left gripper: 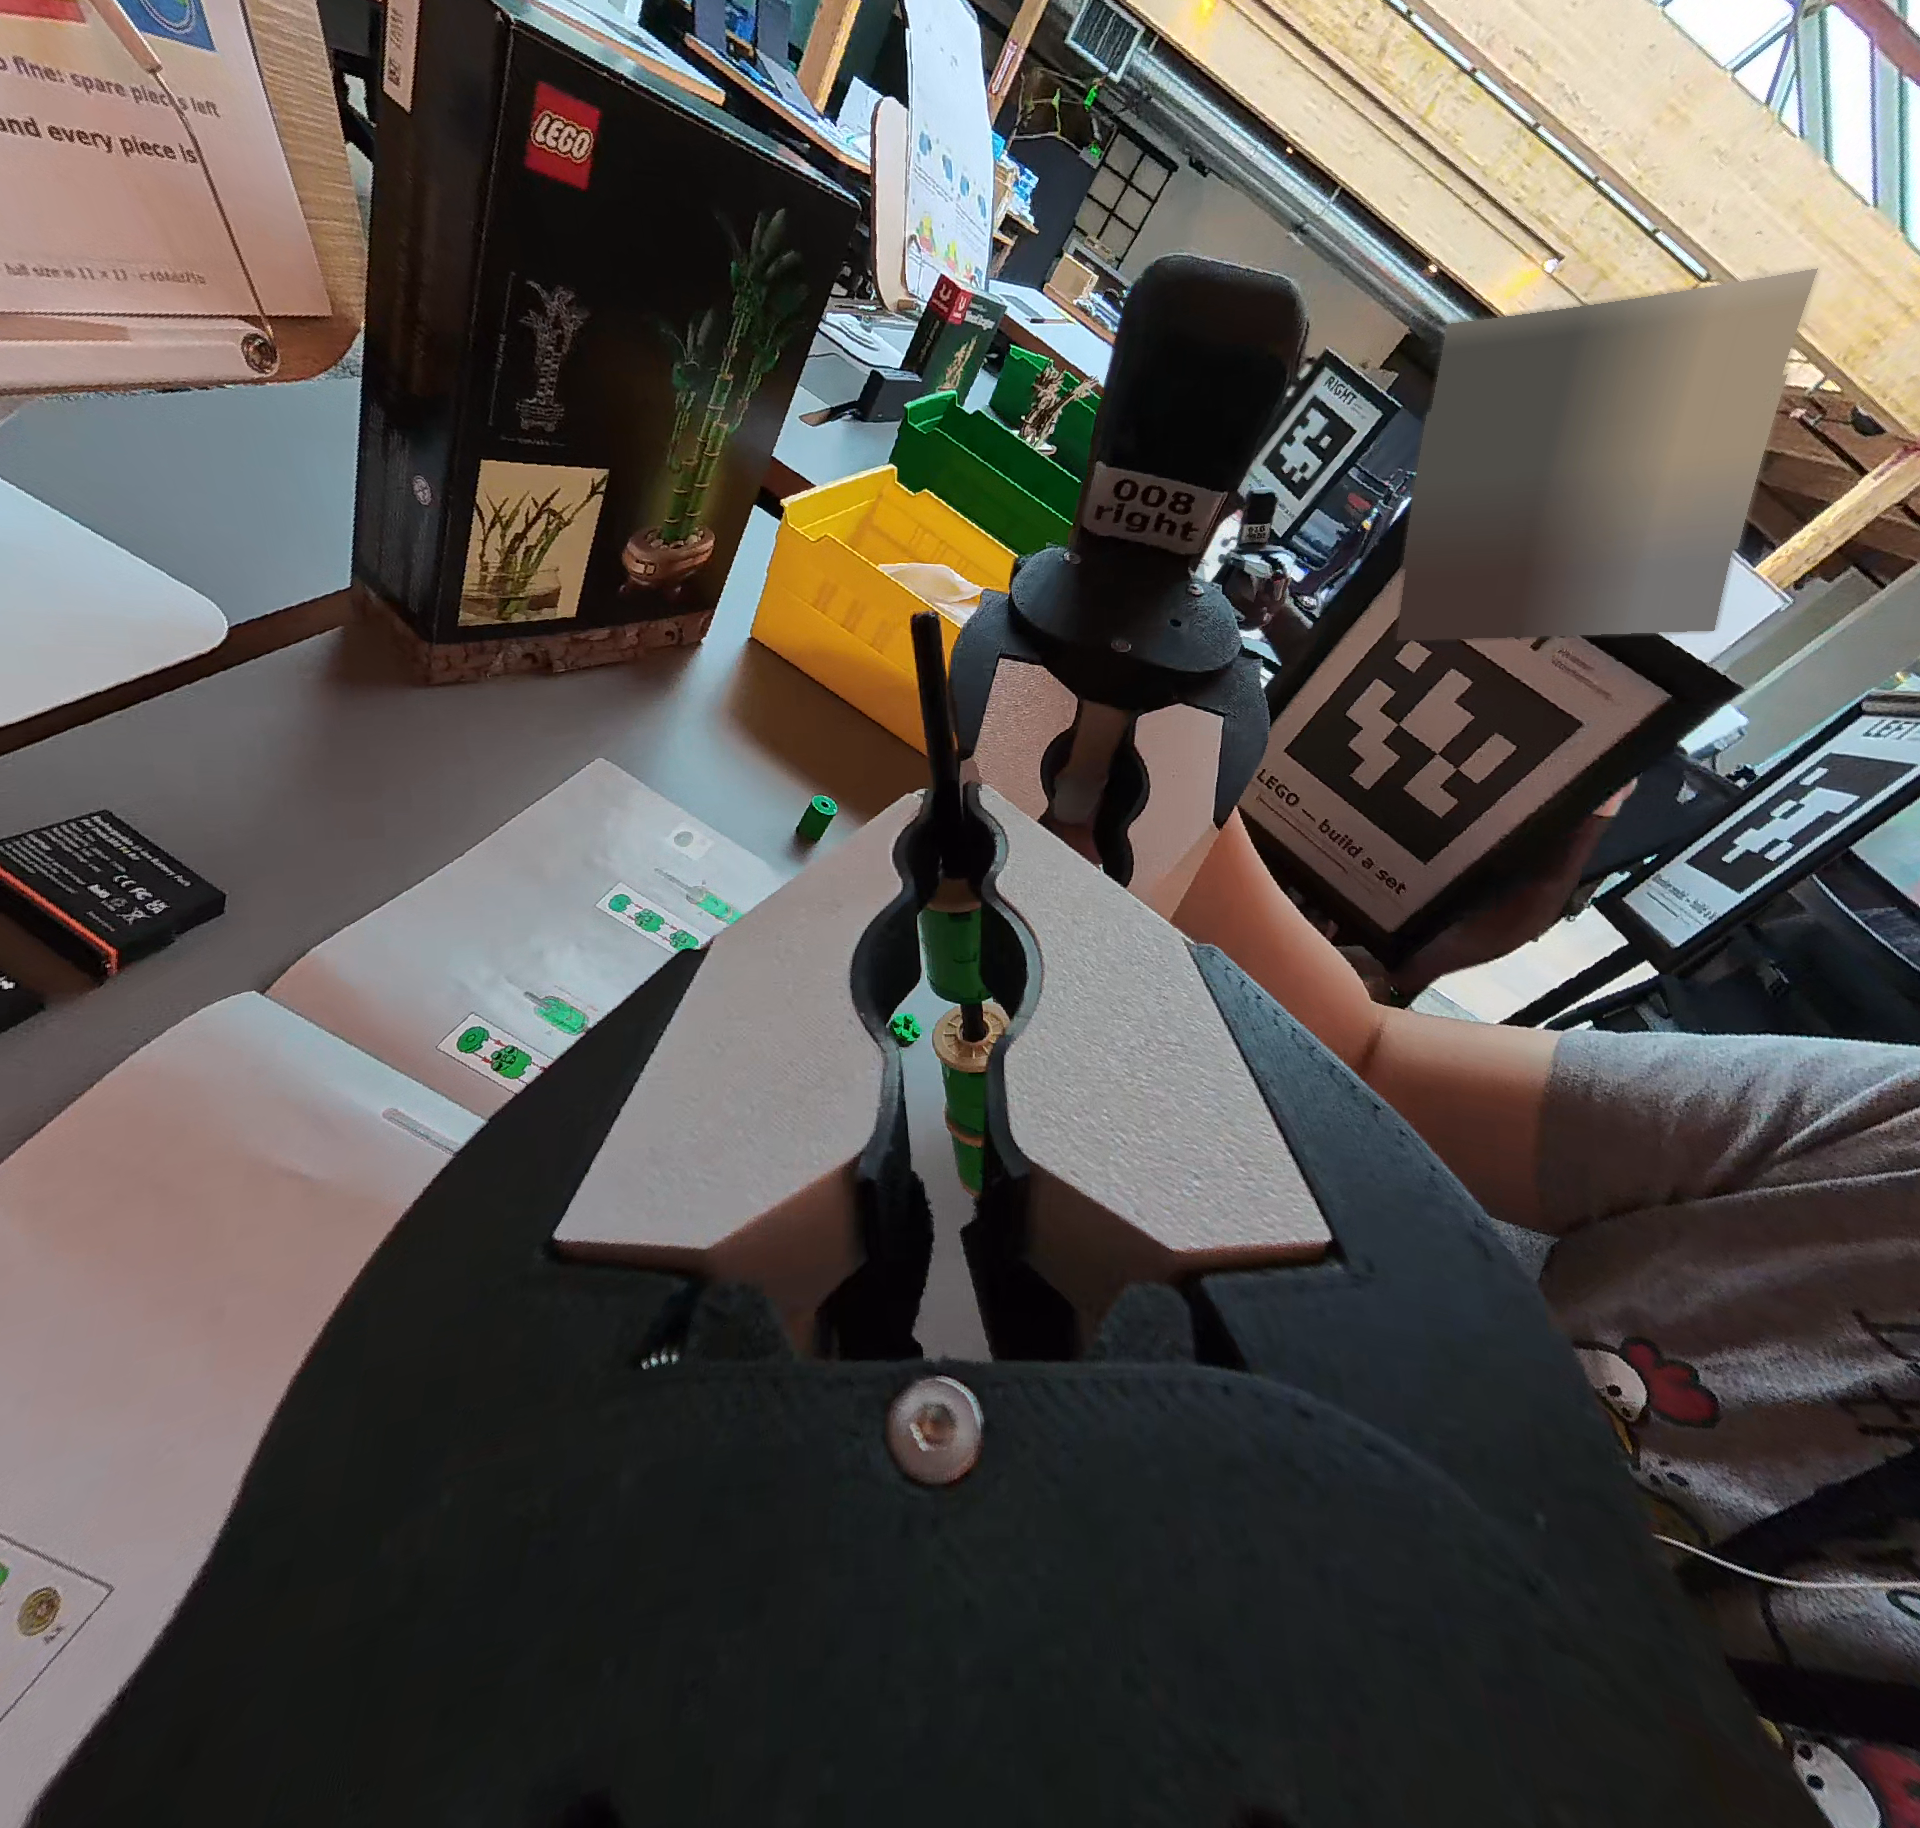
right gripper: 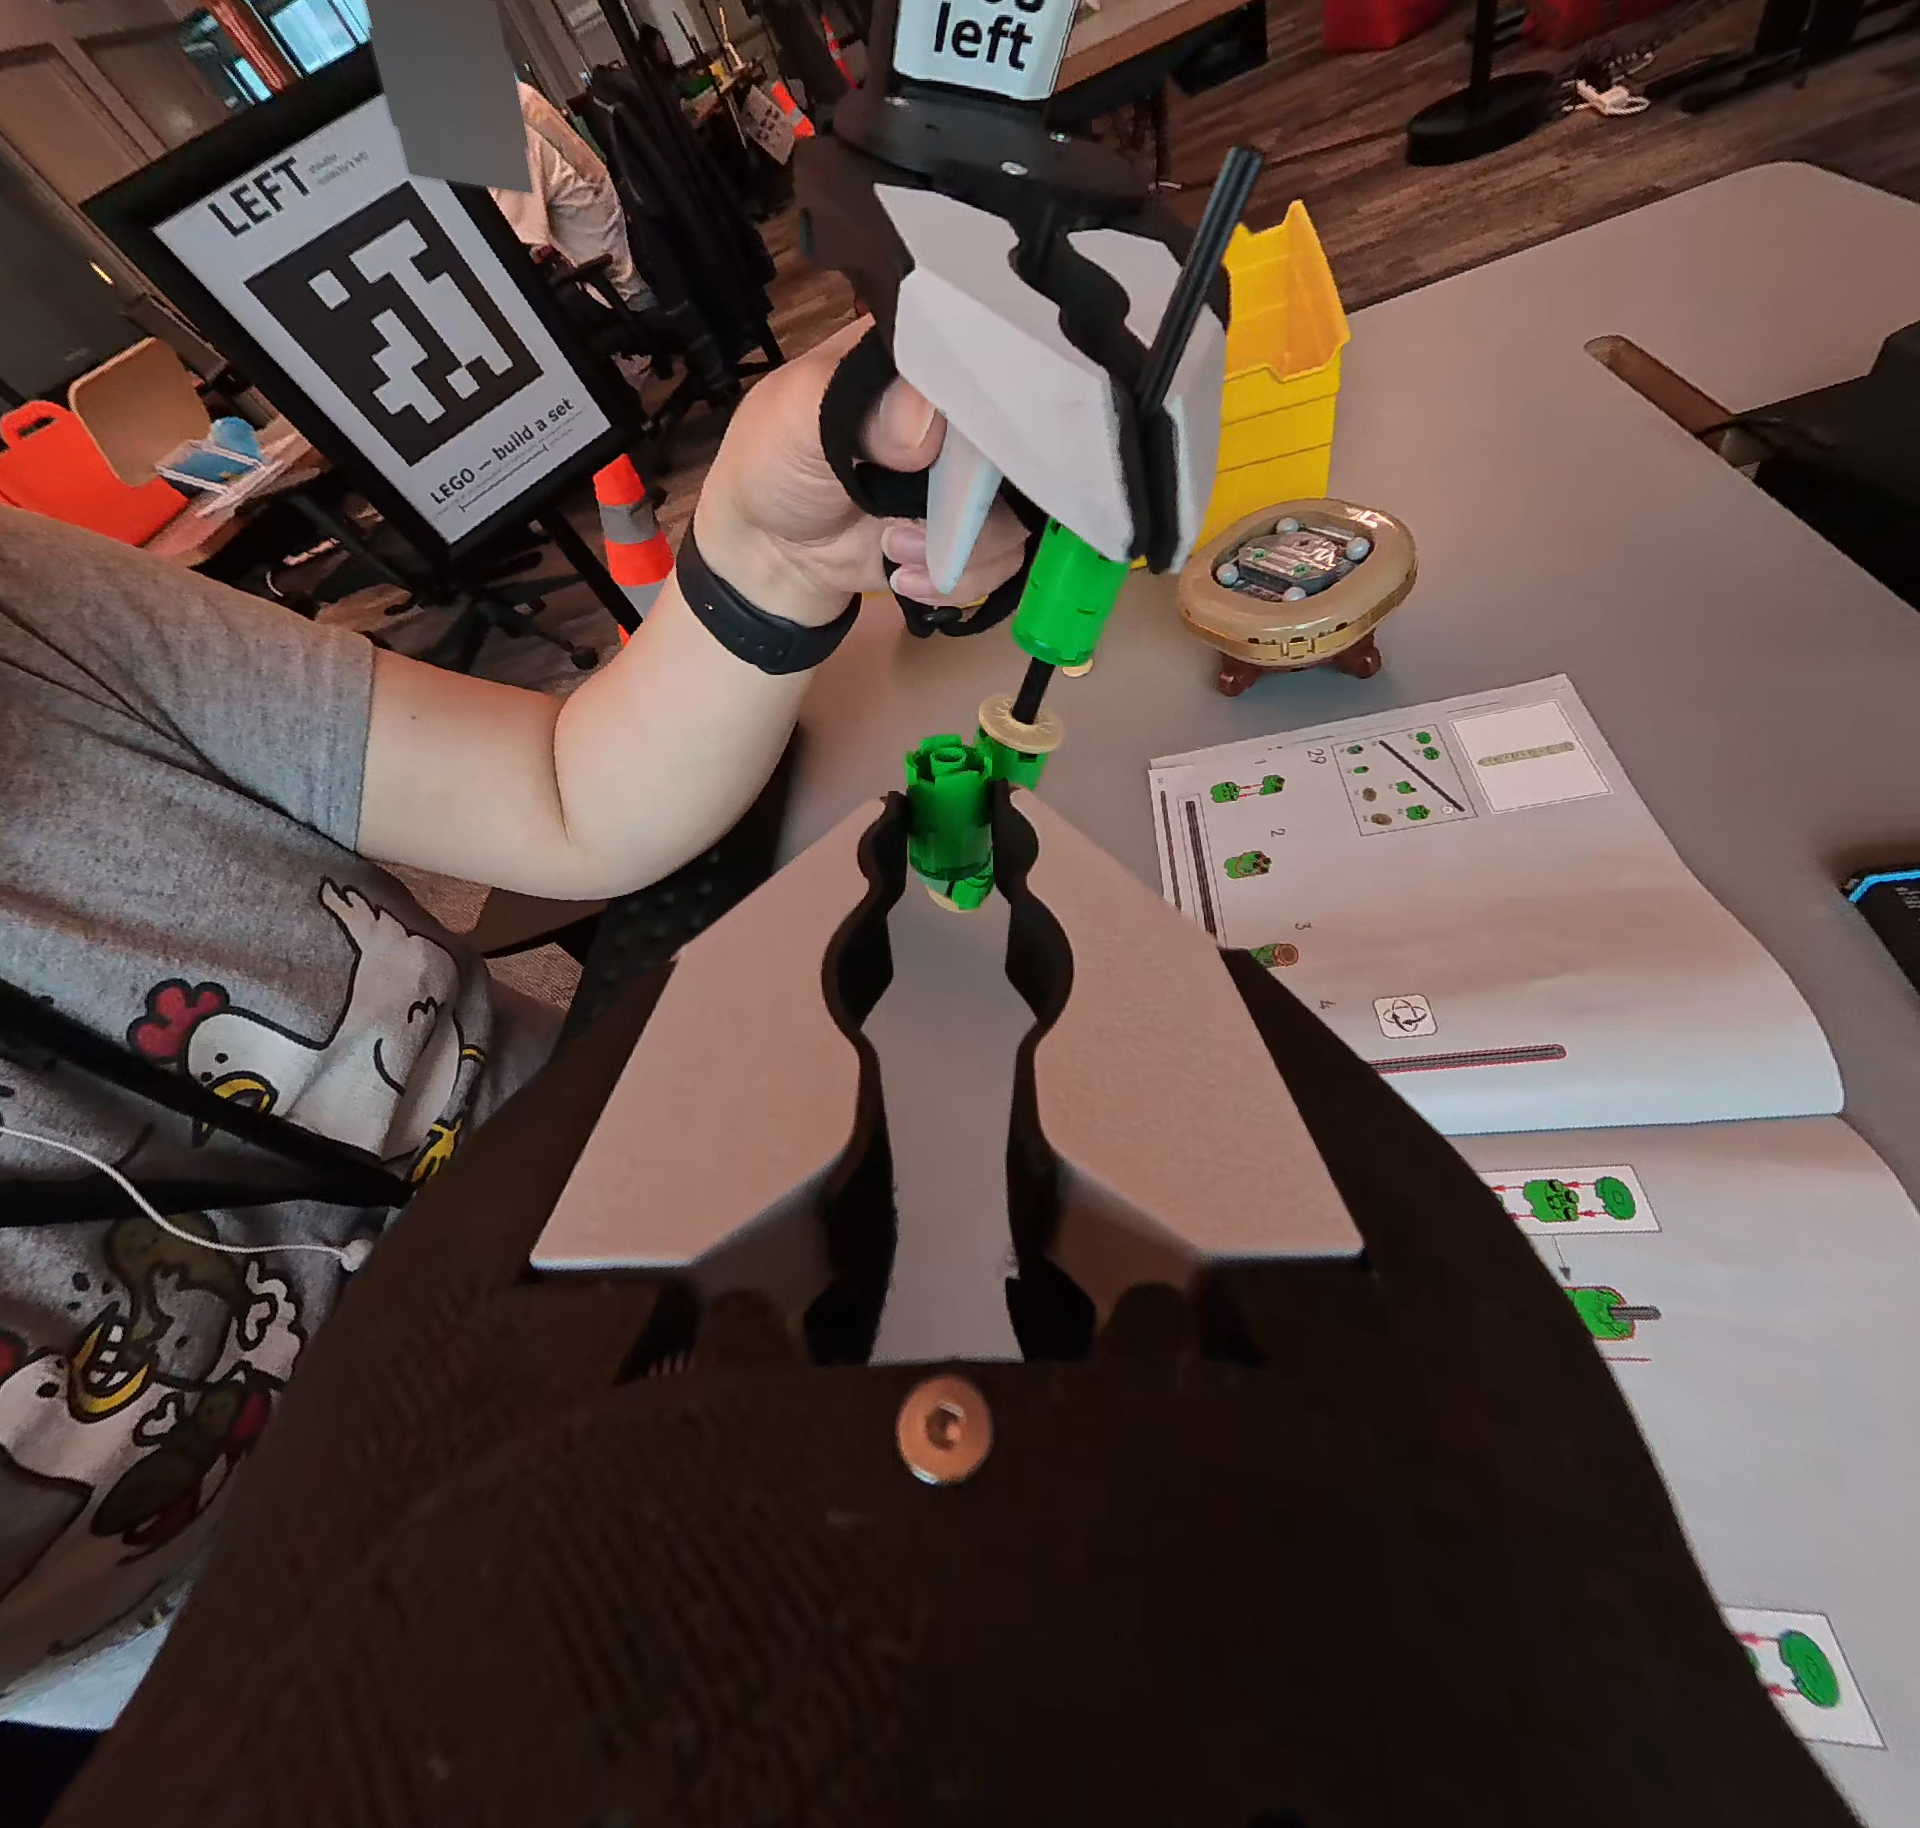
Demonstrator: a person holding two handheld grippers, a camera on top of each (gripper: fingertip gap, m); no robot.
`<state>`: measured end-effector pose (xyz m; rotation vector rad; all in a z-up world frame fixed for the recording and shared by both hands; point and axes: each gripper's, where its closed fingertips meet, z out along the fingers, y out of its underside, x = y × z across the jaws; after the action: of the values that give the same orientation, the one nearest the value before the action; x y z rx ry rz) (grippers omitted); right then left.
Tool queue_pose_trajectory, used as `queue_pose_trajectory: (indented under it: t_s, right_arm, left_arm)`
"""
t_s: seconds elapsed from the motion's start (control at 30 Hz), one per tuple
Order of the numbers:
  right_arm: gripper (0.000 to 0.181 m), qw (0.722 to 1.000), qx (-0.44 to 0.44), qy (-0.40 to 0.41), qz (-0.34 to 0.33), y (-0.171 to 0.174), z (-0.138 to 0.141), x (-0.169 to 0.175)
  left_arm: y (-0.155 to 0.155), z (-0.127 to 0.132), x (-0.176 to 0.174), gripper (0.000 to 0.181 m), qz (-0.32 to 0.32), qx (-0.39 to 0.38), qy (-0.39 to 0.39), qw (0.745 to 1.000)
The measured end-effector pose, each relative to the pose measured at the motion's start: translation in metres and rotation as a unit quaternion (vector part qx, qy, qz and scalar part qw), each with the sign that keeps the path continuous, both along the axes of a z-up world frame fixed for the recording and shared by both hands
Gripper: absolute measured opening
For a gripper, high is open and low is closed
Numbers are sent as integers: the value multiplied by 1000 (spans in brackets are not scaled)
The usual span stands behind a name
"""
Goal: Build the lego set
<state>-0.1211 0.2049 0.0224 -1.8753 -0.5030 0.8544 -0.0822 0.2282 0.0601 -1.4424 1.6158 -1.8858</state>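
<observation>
While the left gripper (left gripper: 951, 848) has its jaws closed on a black axle (right gripper: 1195, 272) carrying green round pieces (right gripper: 1068, 589) and a tan disc (right gripper: 1020, 726), the right gripper (right gripper: 951, 822) pinches a short green stack (right gripper: 943, 822) at its tips, just beside the axle's lower end. Both are above the table (right gripper: 1558, 573), near the open instruction booklet (right gripper: 1507, 905) and the golden pot base (right gripper: 1297, 573).

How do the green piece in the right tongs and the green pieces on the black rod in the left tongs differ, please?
The green piece in the right tongs is a short stack, off the rod; the threaded green pieces sit on the black rod held by the left tongs. The threaded ones have a tan disc between them; the loose piece shows a bare stud on top. Both are bright green and round.
</observation>
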Motion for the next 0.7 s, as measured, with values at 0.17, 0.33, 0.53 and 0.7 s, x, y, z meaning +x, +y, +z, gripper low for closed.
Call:
queue_pose_trajectory:
  t_s: [0.17, 0.33, 0.53, 0.7]
  right_arm:
    - [15, 1000, -15, 1, -9, 3, -9, 6]
    - [15, 1000, -17, 1, -8, 5, -12, 5]
    - [14, 1000, -18, -4, -8, 6, -14, 4]
    - [15, 1000, -17, -3, -11, 6, -14, 6]
  left_arm:
    - [1, -1, 1, 1, 1, 0, 1, 1000]
    - [0, -2, 1, 1, 1, 2, 2, 1000]
    - [-1, -2, 1, 0, -1, 4, 4, 1000]
    - [-1, -2, 1, 0, -1, 5, 3, 1000]
